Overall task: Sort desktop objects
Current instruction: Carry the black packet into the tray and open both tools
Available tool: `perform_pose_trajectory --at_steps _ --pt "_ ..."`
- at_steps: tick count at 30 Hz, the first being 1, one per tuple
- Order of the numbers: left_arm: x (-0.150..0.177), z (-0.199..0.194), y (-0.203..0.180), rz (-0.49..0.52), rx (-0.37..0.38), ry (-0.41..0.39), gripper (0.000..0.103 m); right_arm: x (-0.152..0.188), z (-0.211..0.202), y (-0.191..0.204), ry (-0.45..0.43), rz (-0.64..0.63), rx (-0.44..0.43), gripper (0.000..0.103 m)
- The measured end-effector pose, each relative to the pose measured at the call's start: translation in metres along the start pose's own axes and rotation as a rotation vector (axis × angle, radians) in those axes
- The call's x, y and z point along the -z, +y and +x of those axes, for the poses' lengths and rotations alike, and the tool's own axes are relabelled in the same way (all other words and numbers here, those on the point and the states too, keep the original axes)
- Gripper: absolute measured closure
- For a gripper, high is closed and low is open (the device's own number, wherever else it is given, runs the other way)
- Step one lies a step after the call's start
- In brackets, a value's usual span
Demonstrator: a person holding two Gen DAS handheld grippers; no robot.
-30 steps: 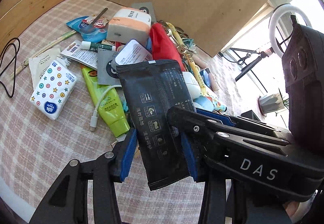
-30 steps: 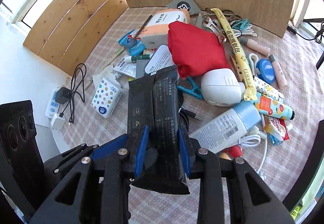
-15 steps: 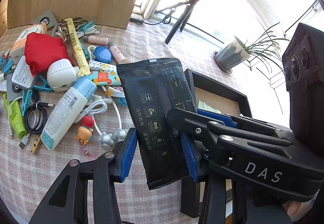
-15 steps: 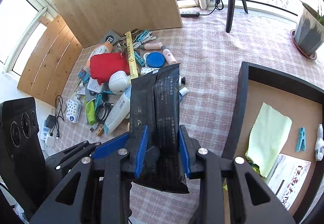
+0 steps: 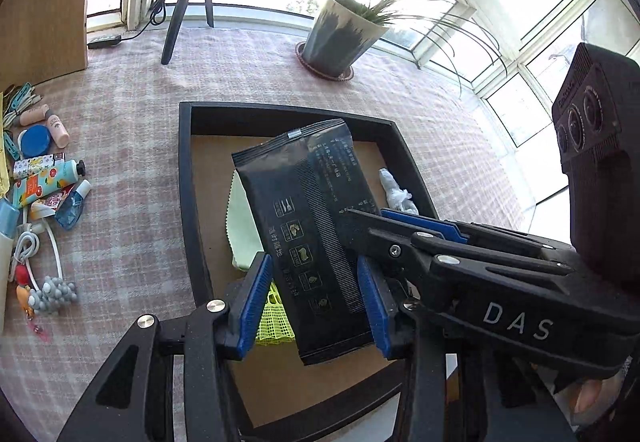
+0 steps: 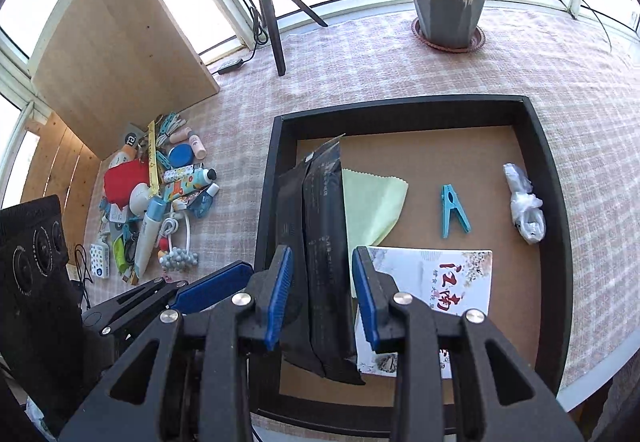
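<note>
Black packet, carried from clutter, now over tray, between both grippers.

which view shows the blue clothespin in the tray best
The right wrist view. There the small light blue plastic clothespin lies fully exposed on the brown floor of the black rectangular tray, between the pale green cloth and a crumpled white plastic bag. The left wrist view does not show it.
</note>
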State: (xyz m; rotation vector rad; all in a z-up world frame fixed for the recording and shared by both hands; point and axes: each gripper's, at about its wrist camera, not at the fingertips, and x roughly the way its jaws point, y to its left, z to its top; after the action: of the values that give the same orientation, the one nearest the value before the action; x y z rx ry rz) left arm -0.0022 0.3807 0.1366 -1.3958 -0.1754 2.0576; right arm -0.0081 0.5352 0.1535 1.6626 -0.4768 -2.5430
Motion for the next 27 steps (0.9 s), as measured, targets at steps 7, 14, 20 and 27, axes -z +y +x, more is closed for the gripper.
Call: perform_pose_trajectory --at_steps 7,14,20,27 --pt "-0.001 -0.014 0.016 -0.006 -0.032 -0.015 0.061 0.004 0.003 0.004 0.001 0.009 -0.017 0.071" --pt "0.005 -0.041 0.071 -0.053 -0.147 -0.017 0.061 -0.001 0.025 0.051 0.010 -0.050 -0.040 0.071" --pt "0.012 -0.076 0.134 -0.133 -0.271 -0.045 0.061 -0.001 0.048 0.099 0.040 -0.107 -0.085 0.071" --pt "0.022 -0.100 0.189 -0.174 -0.344 -0.047 0.061 -0.003 0.067 0.150 0.055 -0.142 -0.130 0.071"
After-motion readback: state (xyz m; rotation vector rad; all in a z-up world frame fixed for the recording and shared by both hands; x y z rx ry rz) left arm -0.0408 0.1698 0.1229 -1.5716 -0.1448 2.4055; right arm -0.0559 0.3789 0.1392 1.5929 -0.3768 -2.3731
